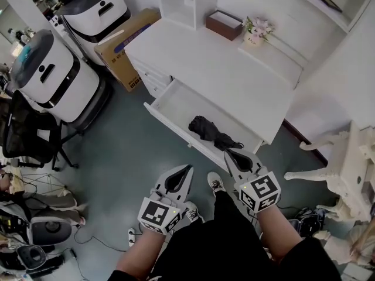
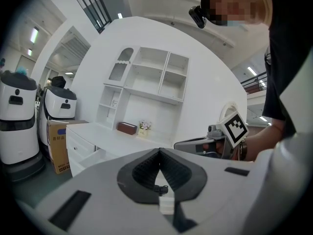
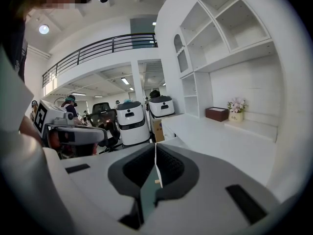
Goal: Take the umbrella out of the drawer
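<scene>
A black folded umbrella lies in the open white drawer of the white desk, near the drawer's right end. My right gripper is shut and empty, its tip just in front of the drawer's front edge, close to the umbrella's handle end. My left gripper is shut and empty too, lower and to the left, over the floor. In the left gripper view the jaws meet at the tip, with the right gripper beside them. In the right gripper view the jaws are closed and the umbrella is hidden.
Two white wheeled robots and a cardboard box stand left of the desk. A brown box and a flower pot sit on the desk top. A white chair stands at the right, a black office chair at the left.
</scene>
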The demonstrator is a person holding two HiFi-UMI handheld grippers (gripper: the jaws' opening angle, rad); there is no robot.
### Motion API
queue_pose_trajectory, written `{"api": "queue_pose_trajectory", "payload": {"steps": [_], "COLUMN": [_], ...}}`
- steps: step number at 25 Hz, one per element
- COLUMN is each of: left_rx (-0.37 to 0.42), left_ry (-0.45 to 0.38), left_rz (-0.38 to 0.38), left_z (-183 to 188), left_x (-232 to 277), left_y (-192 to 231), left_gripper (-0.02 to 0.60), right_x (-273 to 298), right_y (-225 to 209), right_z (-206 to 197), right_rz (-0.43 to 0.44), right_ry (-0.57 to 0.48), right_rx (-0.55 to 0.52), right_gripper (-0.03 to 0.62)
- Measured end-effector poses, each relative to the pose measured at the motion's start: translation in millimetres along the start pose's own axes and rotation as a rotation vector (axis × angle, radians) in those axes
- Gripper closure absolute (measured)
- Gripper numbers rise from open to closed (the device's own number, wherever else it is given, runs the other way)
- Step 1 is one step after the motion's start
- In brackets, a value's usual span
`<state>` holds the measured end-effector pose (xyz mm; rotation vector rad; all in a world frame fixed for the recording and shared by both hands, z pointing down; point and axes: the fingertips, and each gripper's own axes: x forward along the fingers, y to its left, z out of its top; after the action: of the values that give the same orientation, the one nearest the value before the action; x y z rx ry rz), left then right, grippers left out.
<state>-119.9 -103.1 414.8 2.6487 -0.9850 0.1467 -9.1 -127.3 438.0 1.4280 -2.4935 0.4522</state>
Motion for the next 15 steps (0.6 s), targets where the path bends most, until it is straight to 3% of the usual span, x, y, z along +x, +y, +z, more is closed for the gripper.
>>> {"api": "queue_pose_trajectory", "payload": {"steps": [6,15], "left_rx": [0.002,0.022], "left_ry": [-0.013,0.001], "left_rz": [-0.017,-0.032], "left_z": [-2,-16], "left_x": [20,48], "left_y": [0,-3], "left_gripper": [0.584,0.584], "right_x": [20,59], "right_y": [-22,-61], "right_z": [-14,-64], "right_rz": [0.018,0.062], "right_ry": [0.044,0.177], "right_rx": [-0.015,-0.050], "right_gripper": [0.585,0.499]}}
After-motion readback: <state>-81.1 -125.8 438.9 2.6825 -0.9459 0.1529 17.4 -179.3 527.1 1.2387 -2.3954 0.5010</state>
